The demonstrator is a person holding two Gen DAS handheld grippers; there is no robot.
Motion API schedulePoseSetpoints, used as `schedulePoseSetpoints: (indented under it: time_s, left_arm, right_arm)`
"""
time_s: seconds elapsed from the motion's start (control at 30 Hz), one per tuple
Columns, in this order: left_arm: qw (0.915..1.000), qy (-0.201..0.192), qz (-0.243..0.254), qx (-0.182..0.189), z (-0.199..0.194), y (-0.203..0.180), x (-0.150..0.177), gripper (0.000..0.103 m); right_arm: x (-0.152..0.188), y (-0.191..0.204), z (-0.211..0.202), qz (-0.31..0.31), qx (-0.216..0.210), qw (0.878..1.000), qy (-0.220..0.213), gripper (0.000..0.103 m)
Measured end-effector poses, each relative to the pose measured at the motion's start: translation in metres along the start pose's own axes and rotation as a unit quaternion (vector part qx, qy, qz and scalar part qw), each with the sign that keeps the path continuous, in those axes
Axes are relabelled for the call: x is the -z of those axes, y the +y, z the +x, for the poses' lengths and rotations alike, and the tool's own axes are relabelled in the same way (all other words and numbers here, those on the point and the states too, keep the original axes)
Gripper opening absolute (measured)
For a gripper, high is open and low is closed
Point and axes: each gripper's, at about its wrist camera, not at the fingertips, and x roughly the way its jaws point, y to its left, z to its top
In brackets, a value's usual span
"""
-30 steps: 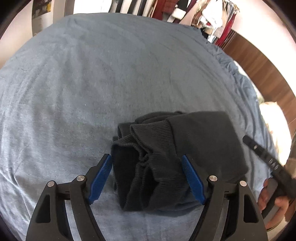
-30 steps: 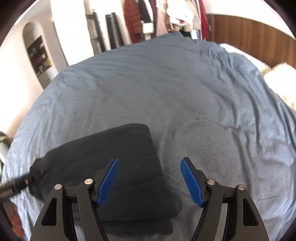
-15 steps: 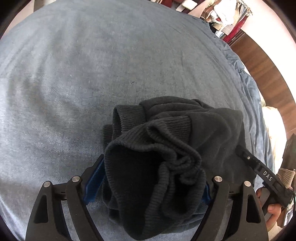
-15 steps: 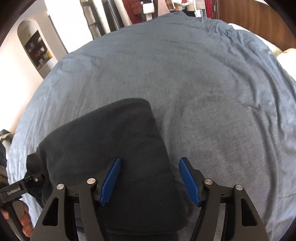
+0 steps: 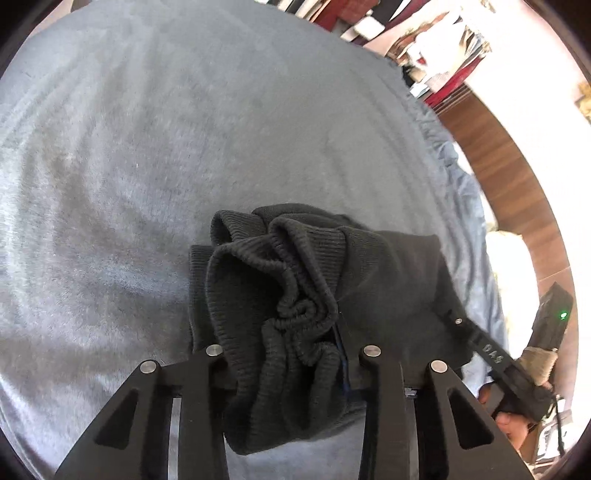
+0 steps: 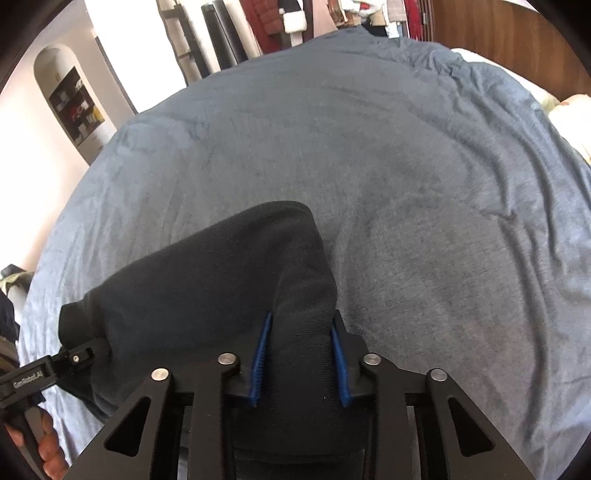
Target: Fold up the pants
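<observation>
**On the bed, dark pants gripped at both ends**

Across a blue-grey bedspread (image 6: 424, 206) a bundle of dark charcoal pants (image 6: 207, 280) is stretched, and it is being held from both sides at once. Its long axis is seen to run sideways between the two tools, left to right before the person.

At the left gripper (image 5: 288, 354) the ribbed end of the pants (image 5: 280, 295) is found: elastic knit is bunched into thick ruffles, and rolled cuffs are piled one over another. The fingers are closed in tight on this wad, with their pads almost wholly buried in cloth. Further off, the fabric is smoothed into a flat panel.

At the right gripper (image 6: 301, 354) the smooth, folded end is clamped. A narrow ridge of cloth is pinched between the blue pads (image 6: 260, 354), and the rest is spread leftward as a plain, rounded slab. The held ends appear slightly raised, though how far is not clear.

Wooden panelling (image 5: 517, 192) and hanging clothes (image 6: 291, 18) are glimpsed beyond the bed.
</observation>
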Motion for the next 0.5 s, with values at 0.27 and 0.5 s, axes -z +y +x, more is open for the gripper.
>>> schedulePoseSetpoints:
  time_s: [0.27,0.5]
  left_arm:
    - [0.9981,-0.060,0.009,0.013,-0.078,0.009,-0.003,0.034]
    - [0.9929,-0.118,0.002,-0.007,-0.156,0.041,-0.011,0.034]
  right_arm:
    - [-0.007,0.033,-0.060,-0.023,-0.006,0.998,-0.052,0.027]
    - [-0.012,0.100,-0.100,-0.060,-0.043,0.993,-0.090,0.027]
